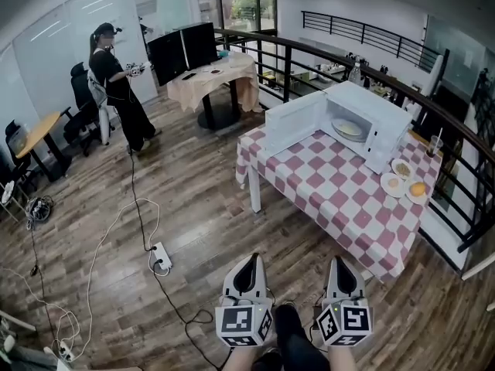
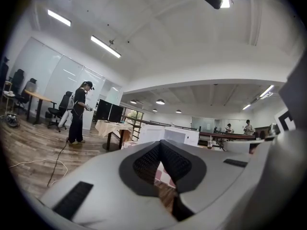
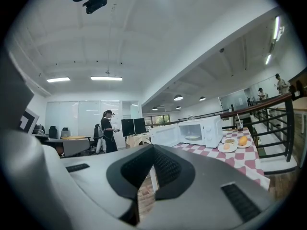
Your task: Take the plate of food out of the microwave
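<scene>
Left hand-held gripper [image 1: 251, 261], right hand-held gripper [image 1: 341, 263] closed, empty; plate [image 1: 348, 128] in open microwave [image 1: 389, 124], food indistinct.

Checkered table [image 1: 332, 195], open white microwave [image 1: 379, 122] on it, 3 small plates [image 1: 401, 169] beside microwave

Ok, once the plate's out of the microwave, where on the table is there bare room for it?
The whole checked stretch of table in front of the microwave, from its open door down to the near corner, is bare. Crowded: the right end beside the microwave, where small plates sit.
</scene>
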`<state>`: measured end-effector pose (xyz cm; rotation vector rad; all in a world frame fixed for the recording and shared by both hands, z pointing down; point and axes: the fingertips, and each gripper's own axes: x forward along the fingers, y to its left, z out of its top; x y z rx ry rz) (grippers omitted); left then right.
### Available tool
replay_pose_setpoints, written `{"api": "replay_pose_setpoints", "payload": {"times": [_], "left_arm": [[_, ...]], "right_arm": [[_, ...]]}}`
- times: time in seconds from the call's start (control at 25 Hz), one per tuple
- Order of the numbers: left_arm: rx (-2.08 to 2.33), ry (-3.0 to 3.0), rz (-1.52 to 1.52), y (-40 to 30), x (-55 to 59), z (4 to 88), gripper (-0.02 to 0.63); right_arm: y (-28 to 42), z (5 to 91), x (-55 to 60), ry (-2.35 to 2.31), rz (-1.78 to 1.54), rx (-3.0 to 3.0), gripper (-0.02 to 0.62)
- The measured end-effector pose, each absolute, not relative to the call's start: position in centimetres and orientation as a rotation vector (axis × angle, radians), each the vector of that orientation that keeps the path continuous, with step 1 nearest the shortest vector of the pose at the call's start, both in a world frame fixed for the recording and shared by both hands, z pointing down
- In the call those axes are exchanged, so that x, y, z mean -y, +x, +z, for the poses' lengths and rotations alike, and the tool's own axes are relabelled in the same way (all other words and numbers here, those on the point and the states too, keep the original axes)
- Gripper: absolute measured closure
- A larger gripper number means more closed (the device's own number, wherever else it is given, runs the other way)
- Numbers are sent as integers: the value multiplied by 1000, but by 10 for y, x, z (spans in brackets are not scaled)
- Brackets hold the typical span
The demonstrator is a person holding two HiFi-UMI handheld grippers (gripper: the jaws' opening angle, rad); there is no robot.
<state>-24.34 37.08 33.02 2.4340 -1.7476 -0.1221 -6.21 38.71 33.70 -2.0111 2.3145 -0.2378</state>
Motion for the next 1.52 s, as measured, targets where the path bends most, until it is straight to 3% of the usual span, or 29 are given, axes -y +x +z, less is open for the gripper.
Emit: {"api": "replay_pose_setpoints", "payload": {"times": [0.72,1.52], "left_arm": [[1785,2403,-111,-236,-223,331,591],[1753,2420,-73,-178,-71,333,590]], "right_arm": [[-59,331,-227,-1963,-230,-2340,601],[-8,334,-74,-1980,-252,-2325,600]]}}
